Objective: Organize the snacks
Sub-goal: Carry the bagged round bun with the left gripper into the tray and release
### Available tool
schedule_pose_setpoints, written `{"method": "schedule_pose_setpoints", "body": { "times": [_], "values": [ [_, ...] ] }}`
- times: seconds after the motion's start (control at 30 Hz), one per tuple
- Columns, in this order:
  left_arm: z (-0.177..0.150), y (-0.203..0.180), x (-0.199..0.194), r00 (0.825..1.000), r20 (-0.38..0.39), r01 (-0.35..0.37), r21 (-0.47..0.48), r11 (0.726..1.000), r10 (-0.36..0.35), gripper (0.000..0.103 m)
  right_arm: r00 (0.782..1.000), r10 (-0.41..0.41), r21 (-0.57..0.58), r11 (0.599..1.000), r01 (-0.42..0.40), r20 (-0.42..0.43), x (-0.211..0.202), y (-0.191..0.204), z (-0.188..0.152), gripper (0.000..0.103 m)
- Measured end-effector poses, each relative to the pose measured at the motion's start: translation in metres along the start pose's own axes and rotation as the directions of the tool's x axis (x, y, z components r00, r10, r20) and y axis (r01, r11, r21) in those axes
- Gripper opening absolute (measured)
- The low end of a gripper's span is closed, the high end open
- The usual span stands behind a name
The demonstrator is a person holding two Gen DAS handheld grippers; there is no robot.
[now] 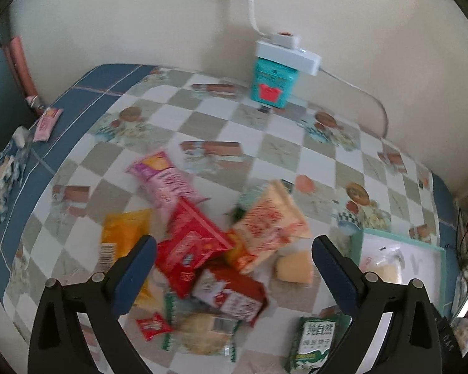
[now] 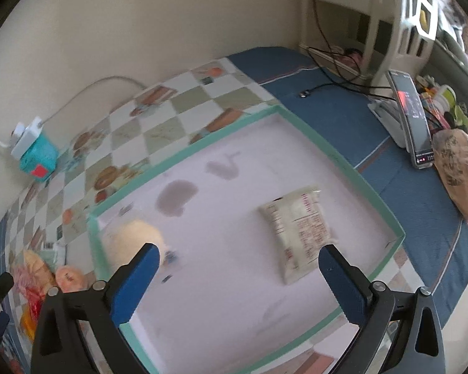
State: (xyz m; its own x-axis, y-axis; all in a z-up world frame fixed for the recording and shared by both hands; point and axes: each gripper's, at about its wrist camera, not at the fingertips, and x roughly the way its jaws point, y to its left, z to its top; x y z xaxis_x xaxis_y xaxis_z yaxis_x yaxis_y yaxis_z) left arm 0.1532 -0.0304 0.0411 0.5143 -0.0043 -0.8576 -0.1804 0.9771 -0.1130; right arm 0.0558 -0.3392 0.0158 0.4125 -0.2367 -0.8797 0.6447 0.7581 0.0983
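In the left wrist view a pile of snack packets lies on the checked tablecloth: a pink packet, a red packet, a yellow packet, a pale orange packet and a green packet. My left gripper is open and empty above the pile. In the right wrist view my right gripper is open and empty over a shallow box with a teal rim. In the box lie a white printed packet and a pale yellow bun.
A teal tin with a white power strip on it stands by the wall. A phone on a stand and a brown bag sit on the blue cloth to the right of the box. A small pink packet lies at the far left.
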Motion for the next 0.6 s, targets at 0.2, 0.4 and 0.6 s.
{"method": "schedule_pose_setpoints", "body": {
  "times": [0.2,0.4,0.6],
  "values": [
    [-0.001,0.033,-0.009,1.000,0.014,-0.022,-0.046,0.999,0.023,0.100,0.999,0.039,-0.077,0.996,-0.040,-0.007,-0.011,0.032,-0.016,0.103],
    [-0.001,0.070,-0.018,1.000,0.017,-0.019,-0.132,0.991,0.022,0.101,0.997,0.070,-0.184,0.980,-0.072,-0.016,-0.022,0.071,-0.037,0.103],
    [-0.002,0.102,-0.026,0.997,0.021,-0.076,-0.150,0.986,0.080,0.101,0.990,0.130,-0.293,0.946,-0.139,-0.049,-0.031,0.114,-0.063,0.103]
  ]
}}
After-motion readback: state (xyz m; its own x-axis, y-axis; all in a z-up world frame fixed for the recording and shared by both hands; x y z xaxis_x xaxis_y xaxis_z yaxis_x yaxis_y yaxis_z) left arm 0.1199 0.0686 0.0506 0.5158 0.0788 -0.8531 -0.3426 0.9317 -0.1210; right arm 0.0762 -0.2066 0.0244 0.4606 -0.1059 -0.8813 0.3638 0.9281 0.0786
